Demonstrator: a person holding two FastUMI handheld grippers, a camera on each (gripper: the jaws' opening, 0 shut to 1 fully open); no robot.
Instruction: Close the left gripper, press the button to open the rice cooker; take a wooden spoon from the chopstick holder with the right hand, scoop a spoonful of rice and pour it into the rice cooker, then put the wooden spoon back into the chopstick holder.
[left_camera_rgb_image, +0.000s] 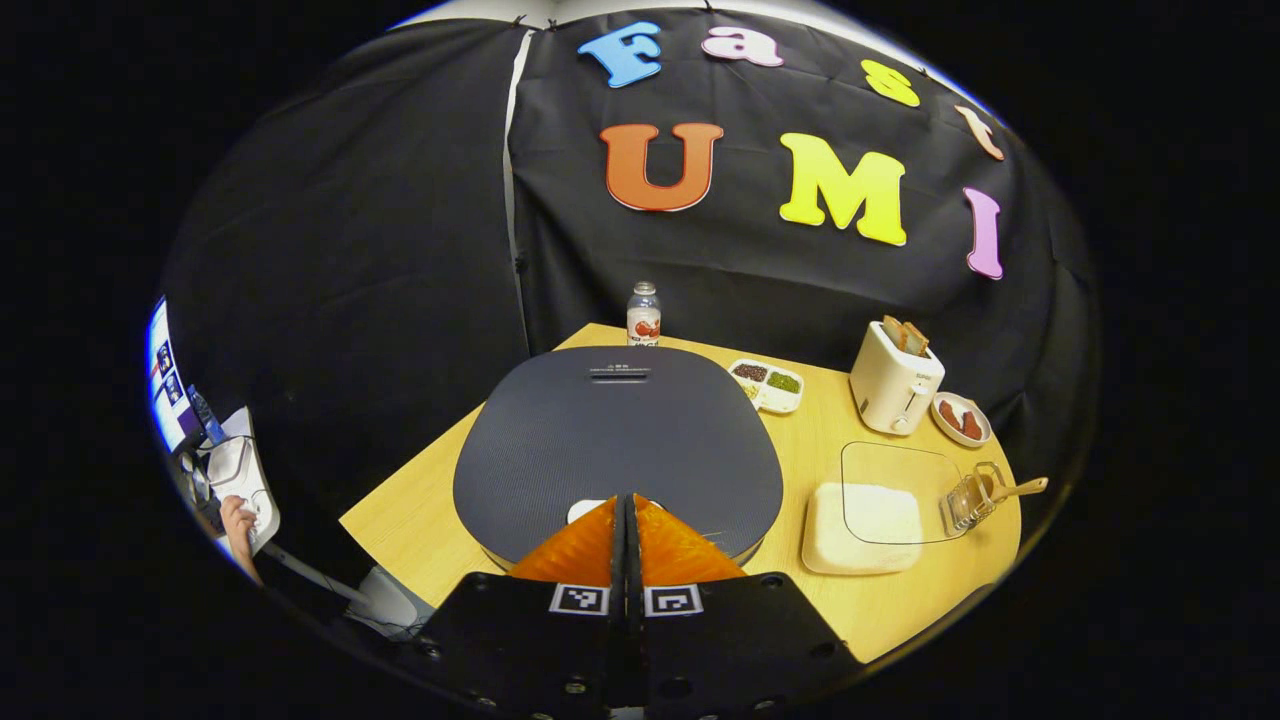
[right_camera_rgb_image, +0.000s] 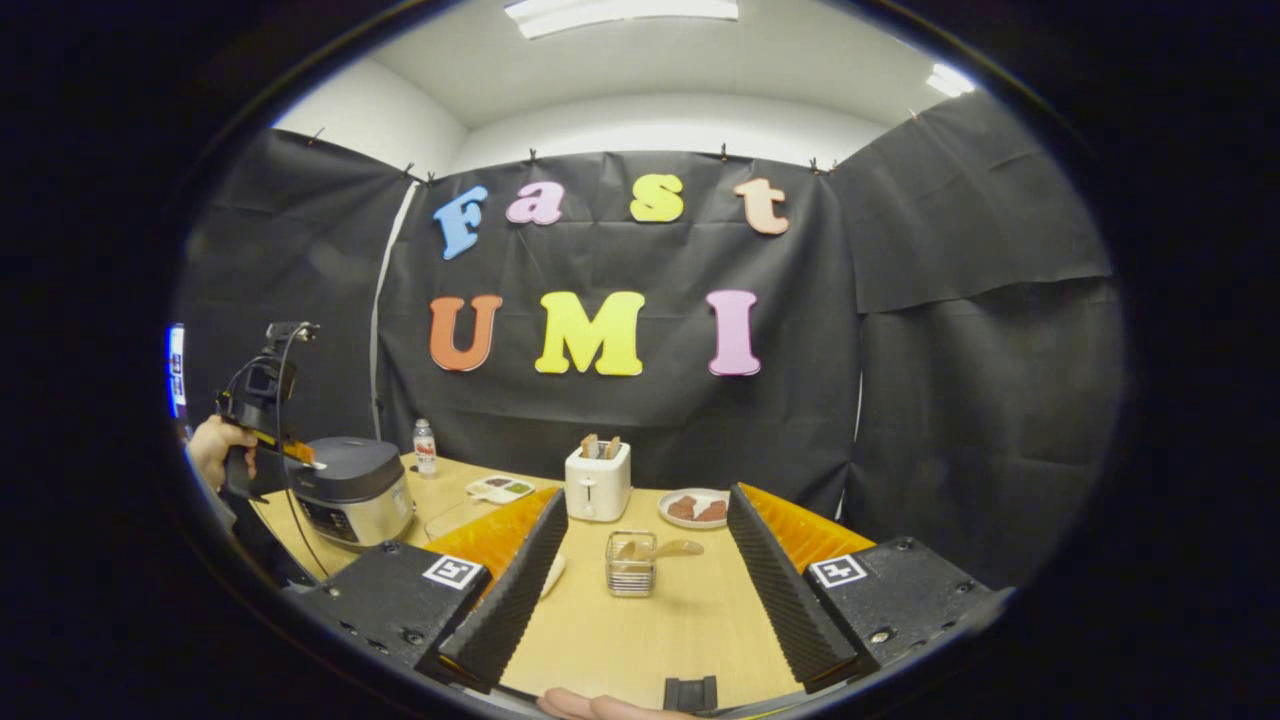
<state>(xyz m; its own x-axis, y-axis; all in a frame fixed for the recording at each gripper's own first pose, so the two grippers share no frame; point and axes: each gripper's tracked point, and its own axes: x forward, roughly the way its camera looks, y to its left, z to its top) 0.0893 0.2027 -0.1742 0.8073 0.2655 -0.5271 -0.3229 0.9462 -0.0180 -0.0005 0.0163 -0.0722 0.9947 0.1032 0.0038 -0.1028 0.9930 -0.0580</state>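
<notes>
The rice cooker (left_camera_rgb_image: 620, 430) has a dark grey lid that is down, and it stands close in front of my left gripper (left_camera_rgb_image: 625, 500). That gripper is shut with nothing between its fingers, its tips over the lid's near edge beside a white button (left_camera_rgb_image: 583, 511). Whether they touch the button I cannot tell. In the right gripper view a hand (right_camera_rgb_image: 213, 445) holds the left gripper (right_camera_rgb_image: 300, 458) at the rice cooker (right_camera_rgb_image: 352, 490). My right gripper (right_camera_rgb_image: 648, 500) is open and holds nothing. Between and beyond its fingers is the wire chopstick holder (right_camera_rgb_image: 630, 567) with the wooden spoon (right_camera_rgb_image: 672, 548) leaning in it.
A white box of rice (left_camera_rgb_image: 860, 525) under a clear lid sits right of the cooker, next to the chopstick holder (left_camera_rgb_image: 968, 500). At the back of the wooden table (right_camera_rgb_image: 640, 630) stand a toaster (right_camera_rgb_image: 597, 480), a plate (right_camera_rgb_image: 695, 508), a divided dish (left_camera_rgb_image: 768, 384) and a bottle (left_camera_rgb_image: 643, 315).
</notes>
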